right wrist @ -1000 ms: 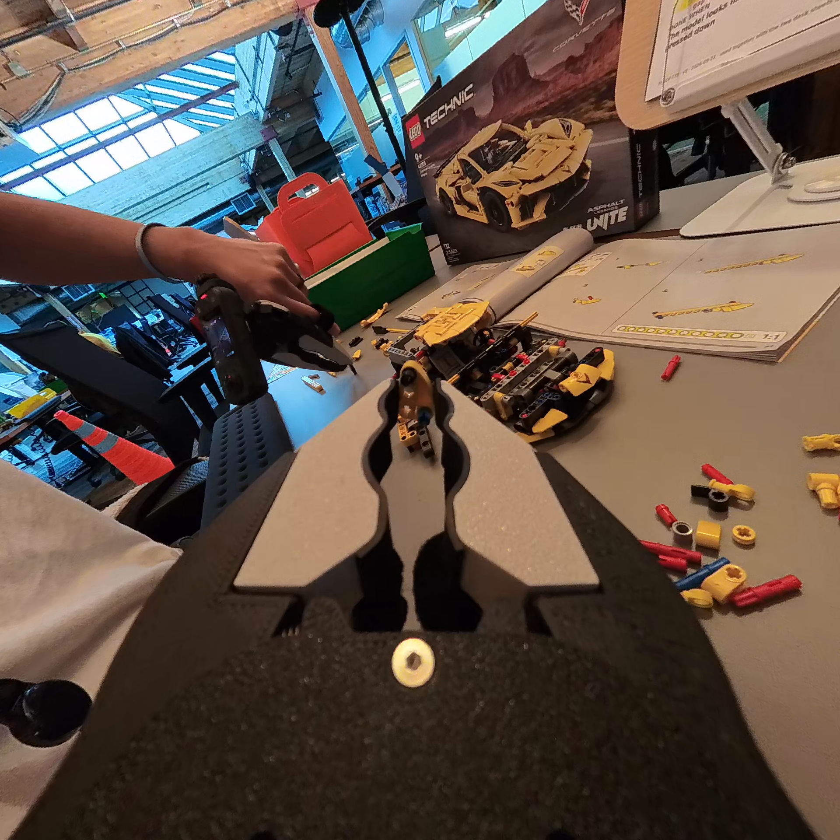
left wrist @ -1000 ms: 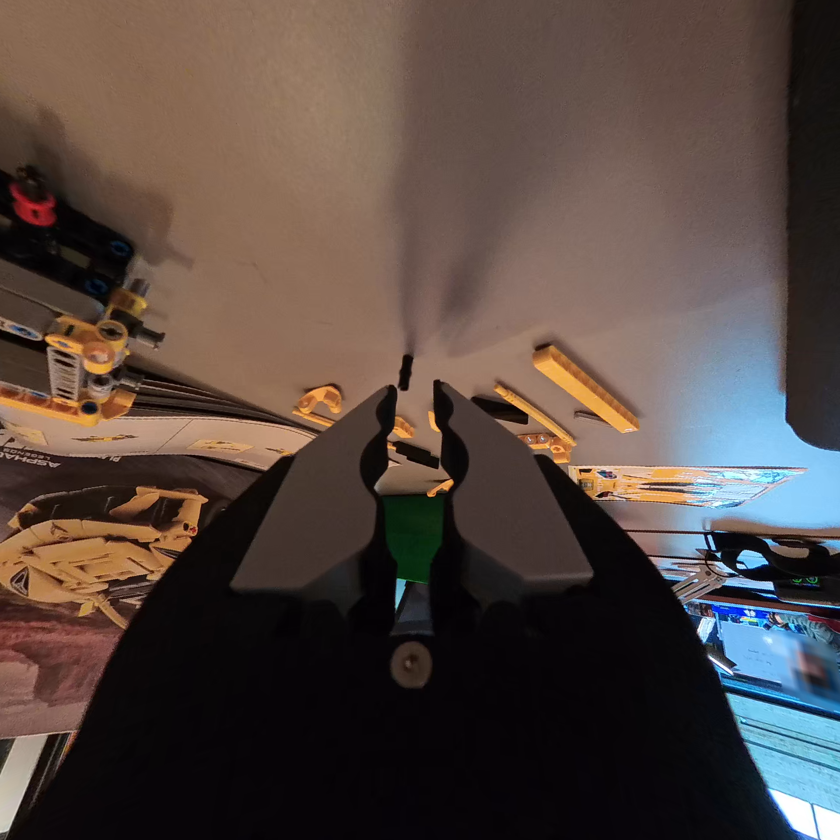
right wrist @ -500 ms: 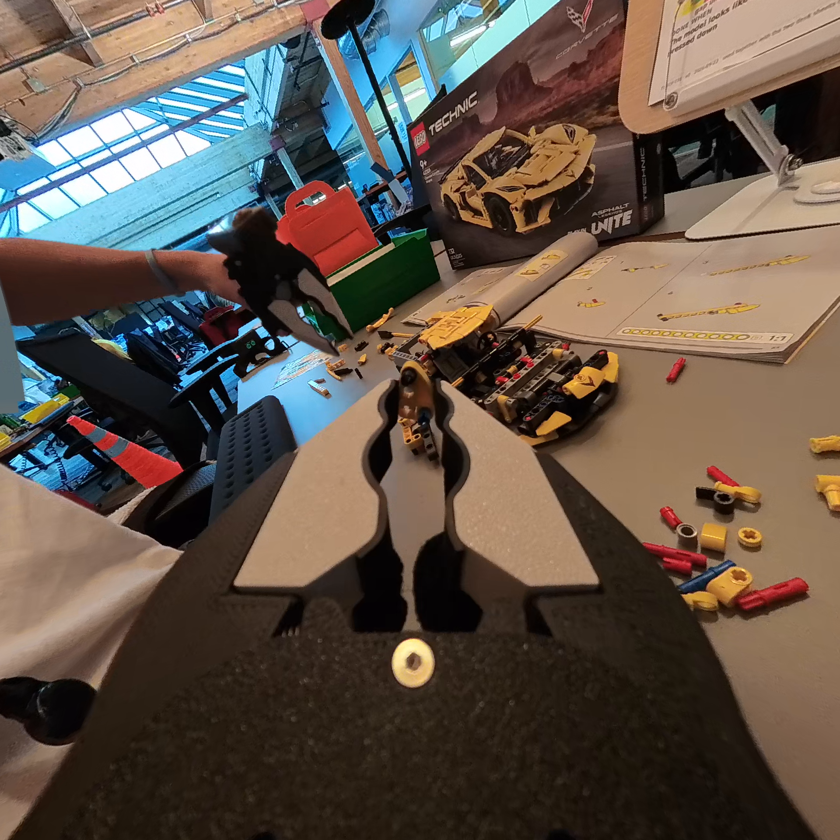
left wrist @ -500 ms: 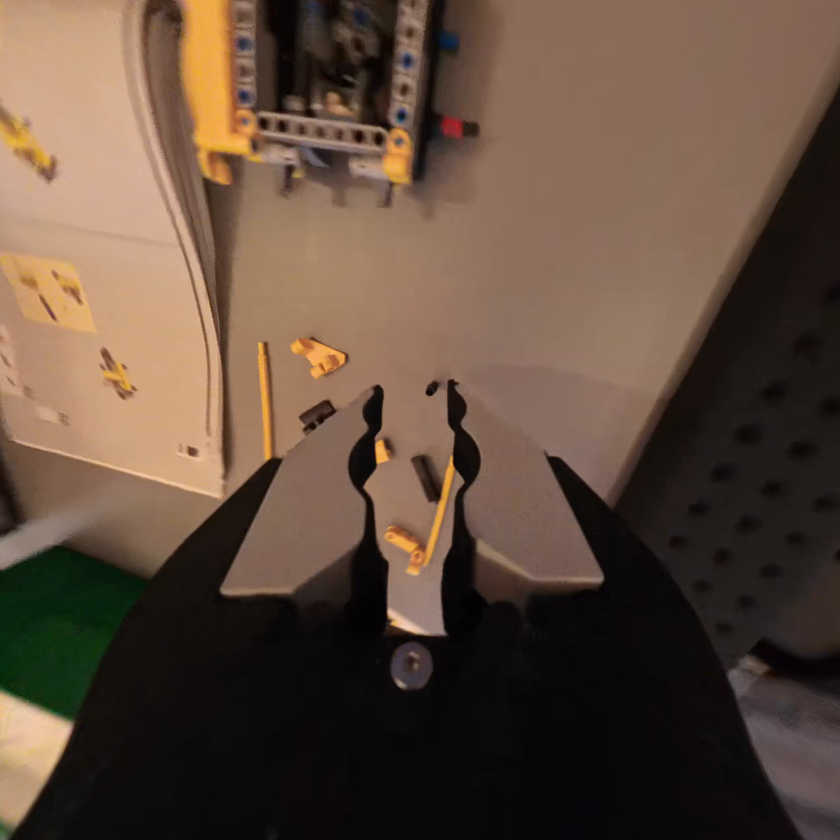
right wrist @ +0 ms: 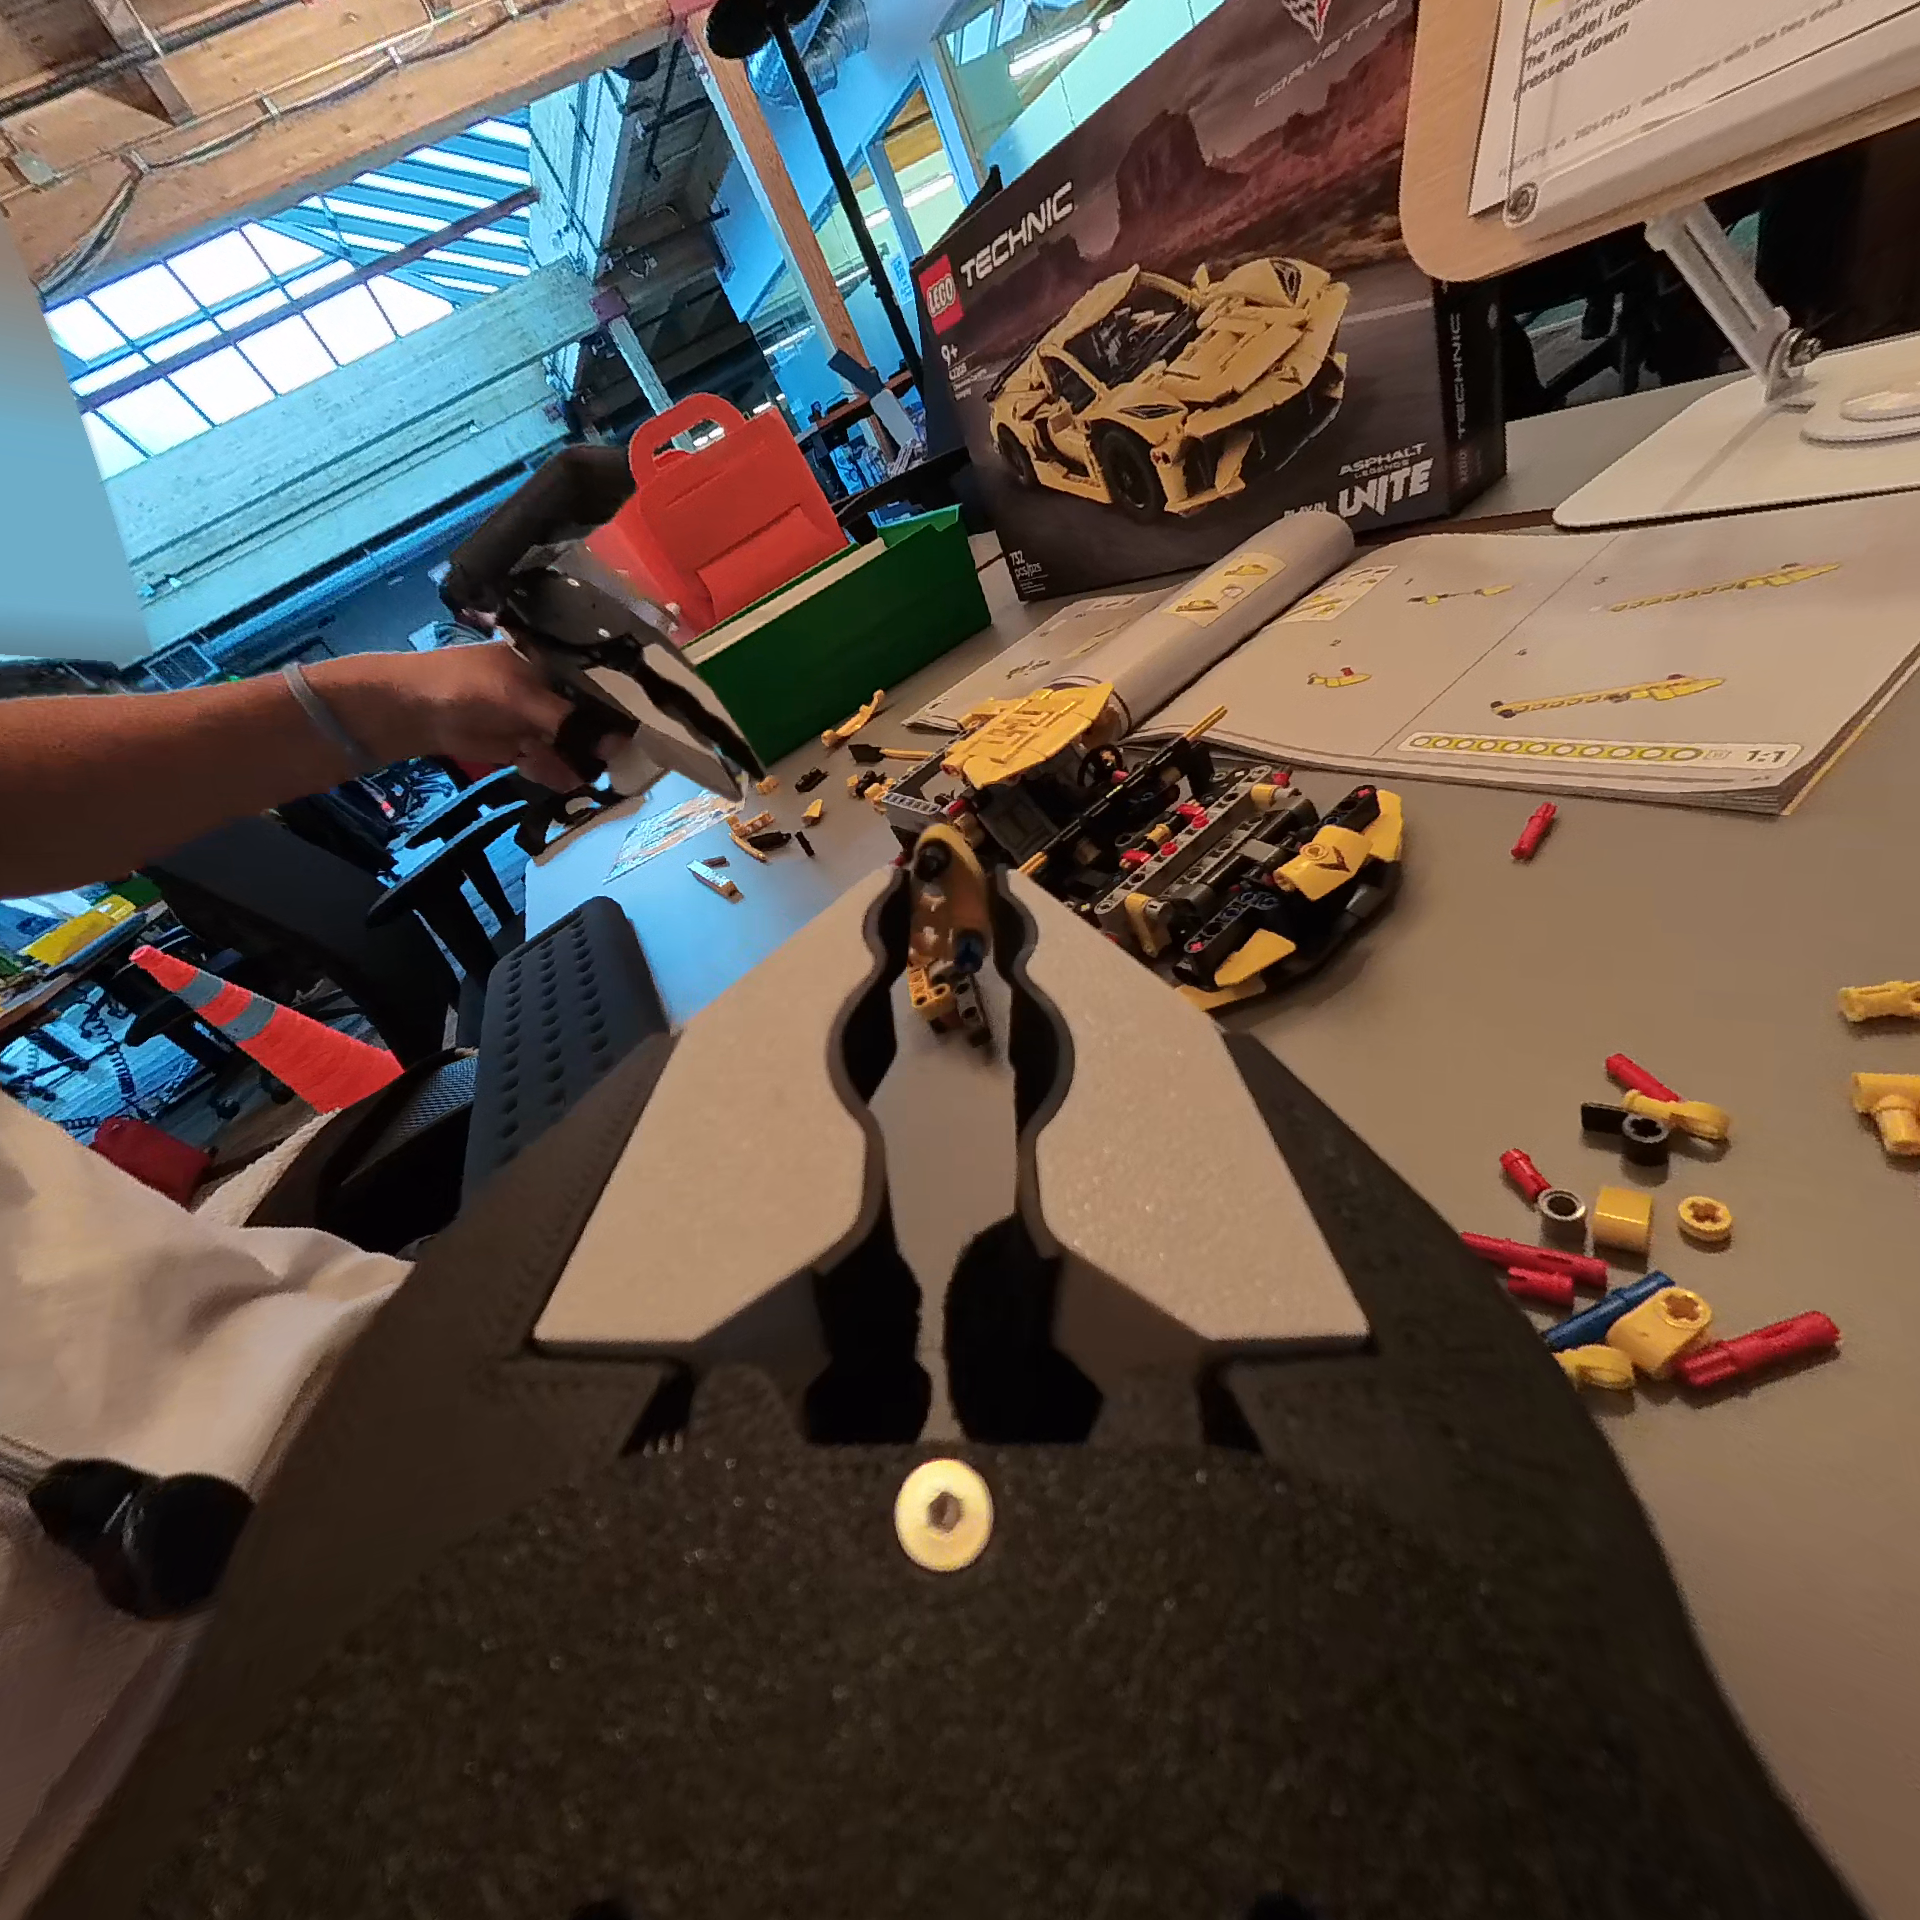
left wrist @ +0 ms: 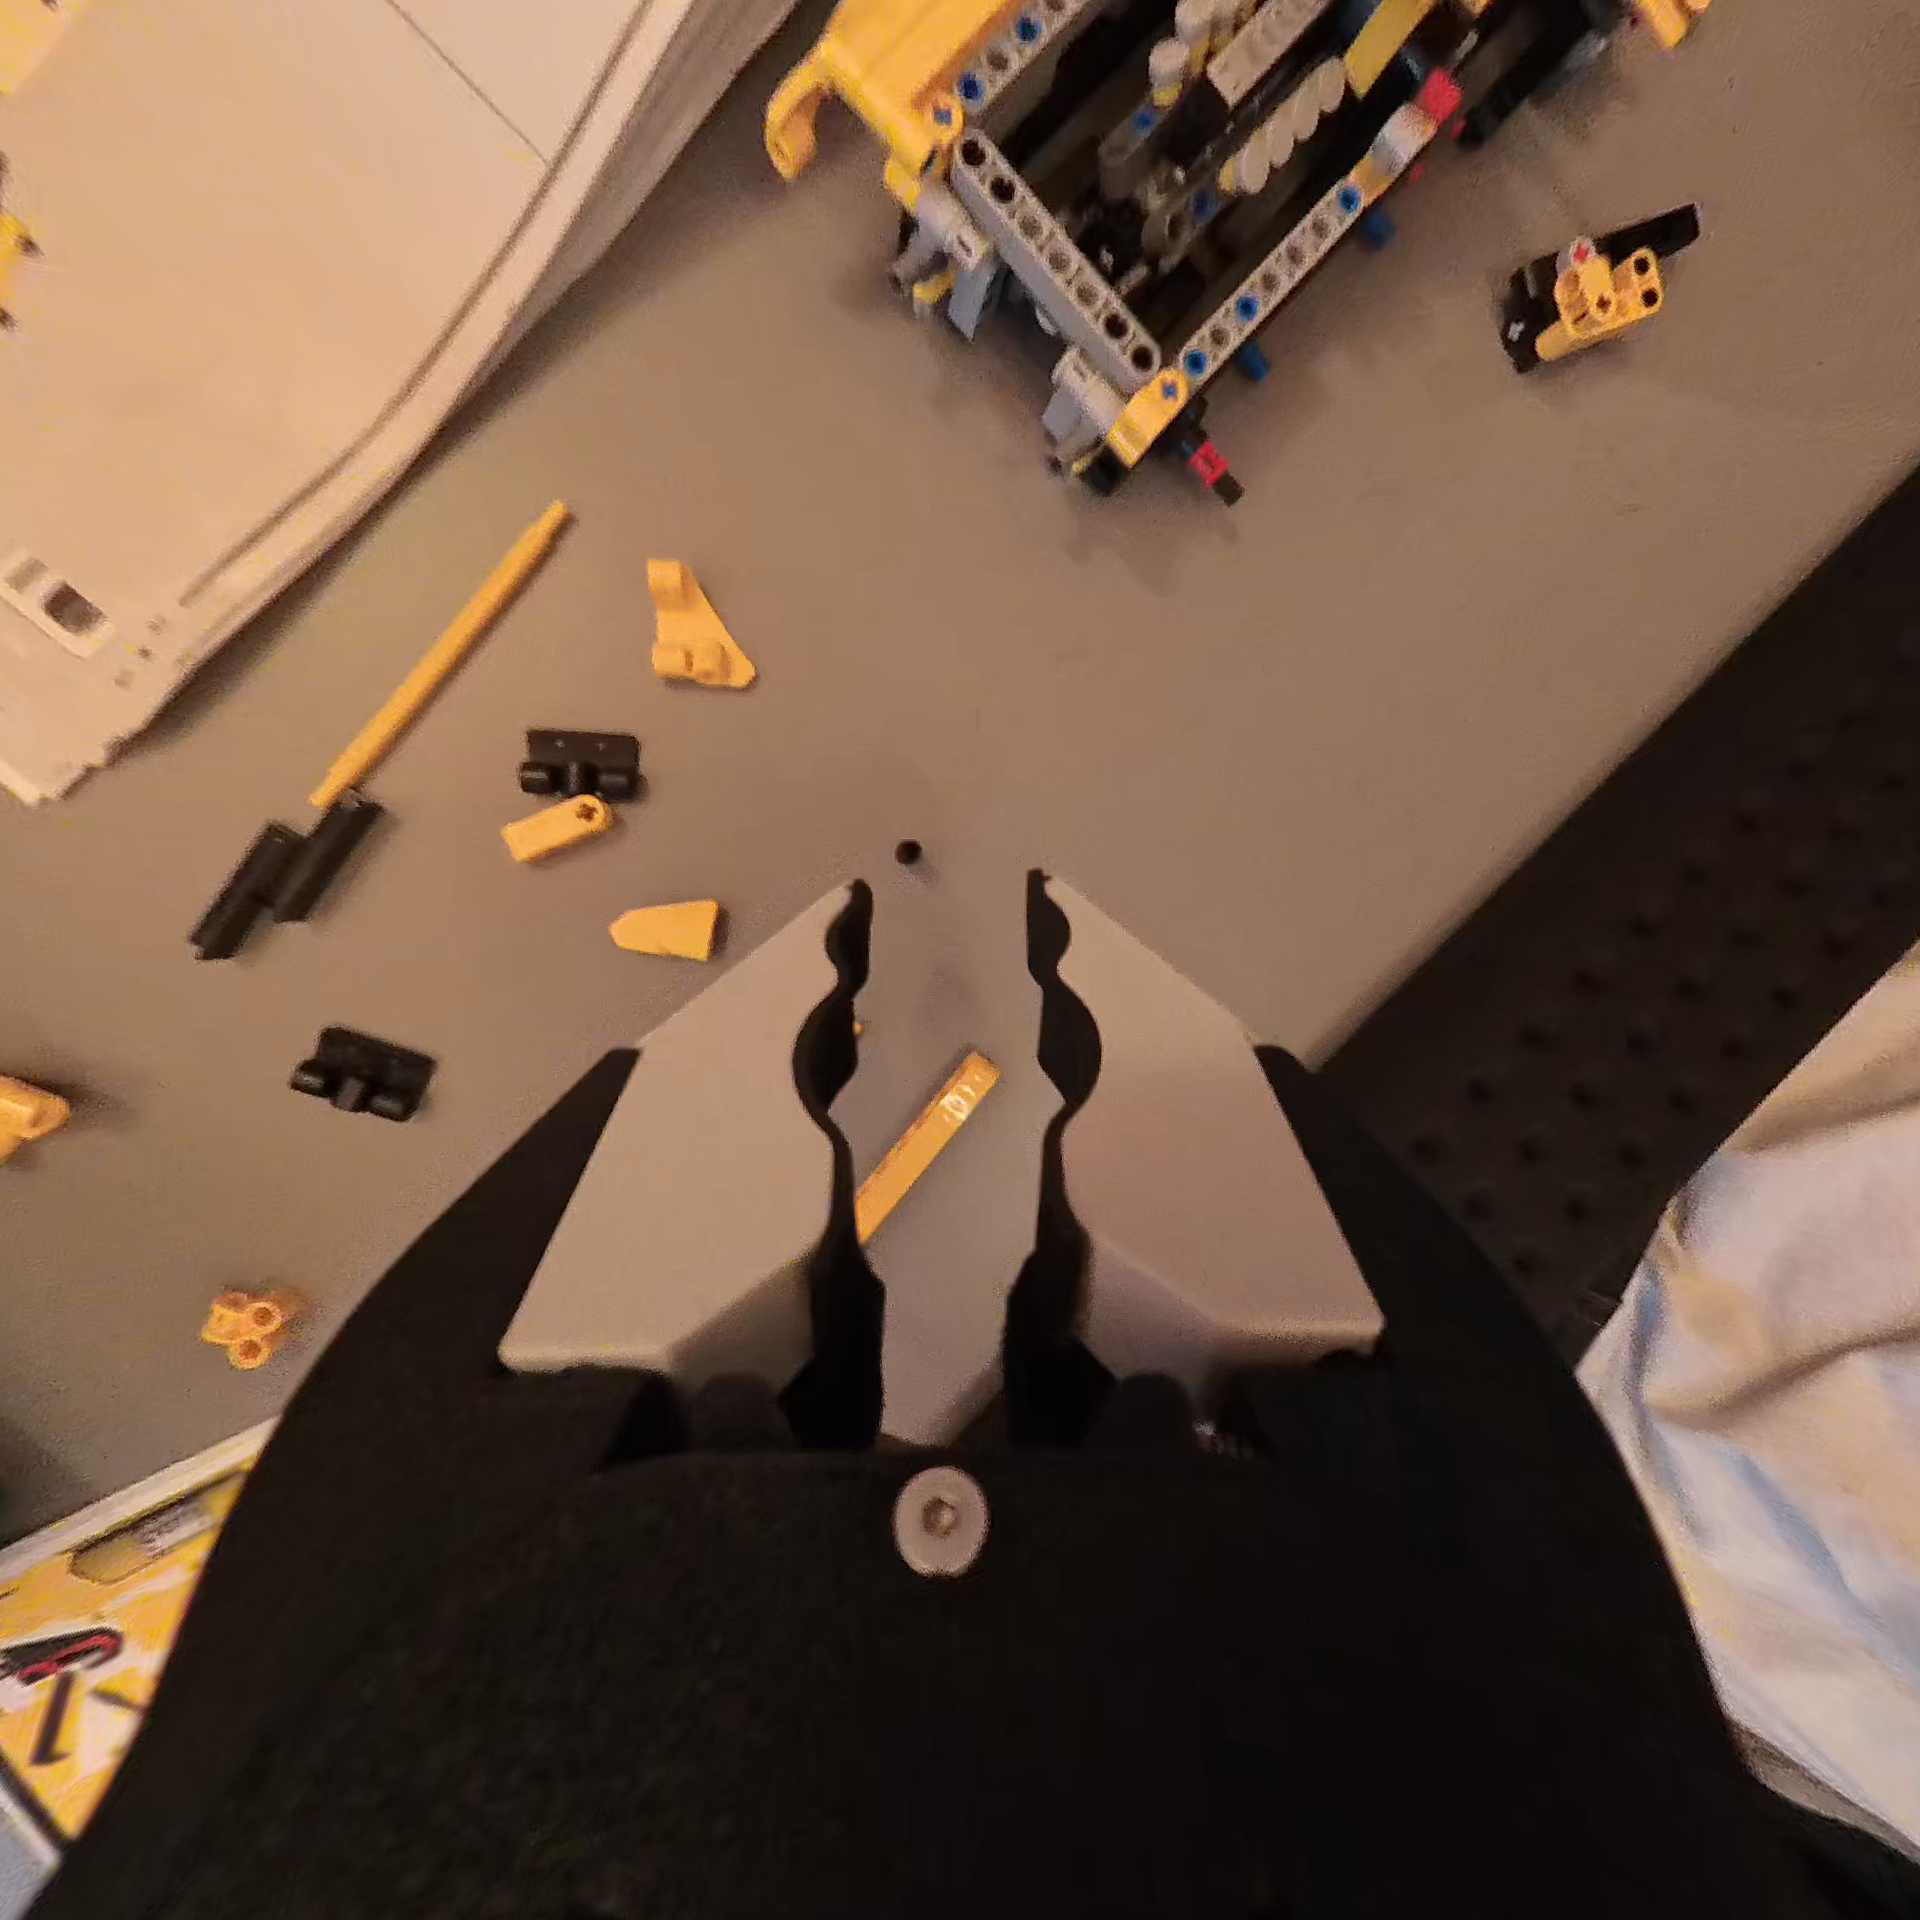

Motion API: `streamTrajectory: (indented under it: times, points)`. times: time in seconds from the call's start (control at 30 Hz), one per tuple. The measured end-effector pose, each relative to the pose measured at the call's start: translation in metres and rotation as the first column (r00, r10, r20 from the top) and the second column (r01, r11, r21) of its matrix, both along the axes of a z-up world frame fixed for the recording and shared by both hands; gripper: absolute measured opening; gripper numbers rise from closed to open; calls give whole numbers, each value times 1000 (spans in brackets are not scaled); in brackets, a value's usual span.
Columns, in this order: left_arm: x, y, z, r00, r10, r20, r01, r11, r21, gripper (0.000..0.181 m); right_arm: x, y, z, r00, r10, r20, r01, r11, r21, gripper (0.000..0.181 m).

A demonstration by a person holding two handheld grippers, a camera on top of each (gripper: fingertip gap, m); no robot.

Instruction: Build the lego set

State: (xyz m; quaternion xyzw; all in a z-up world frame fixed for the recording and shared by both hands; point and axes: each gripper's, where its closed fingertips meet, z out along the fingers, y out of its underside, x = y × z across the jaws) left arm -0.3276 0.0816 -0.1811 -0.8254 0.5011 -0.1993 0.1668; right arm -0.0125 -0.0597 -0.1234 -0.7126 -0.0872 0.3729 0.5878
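The half-built yellow and black car (left wrist: 1143,208) lies at the top of the left wrist view and mid-table in the right wrist view (right wrist: 1164,831). My left gripper (left wrist: 945,883) is open and empty, pointing down at the table. A tiny black pin (left wrist: 907,852) lies just beyond its tips, and a yellow beam (left wrist: 925,1132) lies under its fingers. It also shows in the right wrist view (right wrist: 743,774). My right gripper (right wrist: 951,894) is narrowly parted. A small yellow and black subassembly (right wrist: 945,935) stands on the table between and beyond its tips, untouched in the left wrist view (left wrist: 1590,286).
Loose yellow and black parts (left wrist: 577,764) and a yellow axle (left wrist: 447,655) lie left of my left gripper. The open booklet (right wrist: 1507,665), set box (right wrist: 1195,364) and green bin (right wrist: 852,634) stand behind. Red, yellow and blue pins (right wrist: 1621,1247) lie right. A chair armrest (left wrist: 1662,935) borders the table. Across from one pair of fingers to the other is roughly 35 cm.
My left gripper swung round over the loose parts, now faces the car's end, and its jaws have widened. The right gripper has barely moved.
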Motion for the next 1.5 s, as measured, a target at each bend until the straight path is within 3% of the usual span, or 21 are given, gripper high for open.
streamTrajectory:
  times: [0.2,0.87,1.2,1.37,1.5]
  points:
    - [-4,-3,-17,999,7,-38,-9,999,-39,31,-7,5,-10,998,9,69,-6,999,-38,14]
    - [2,7,-45,941,-108,-322,162,976,144,24,-10,4,-11,997,21,70,-19,999,-37,14]
    - [5,7,-48,938,-126,-324,178,975,135,18,-9,3,-10,998,24,57,-22,999,-33,14]
    - [4,10,-50,938,-117,-327,173,974,148,5,-9,3,-10,998,23,55,-21,999,-33,14]
    - [13,7,-42,957,-146,-250,188,970,153,5,-9,3,-10,998,23,59,-21,999,-32,14]
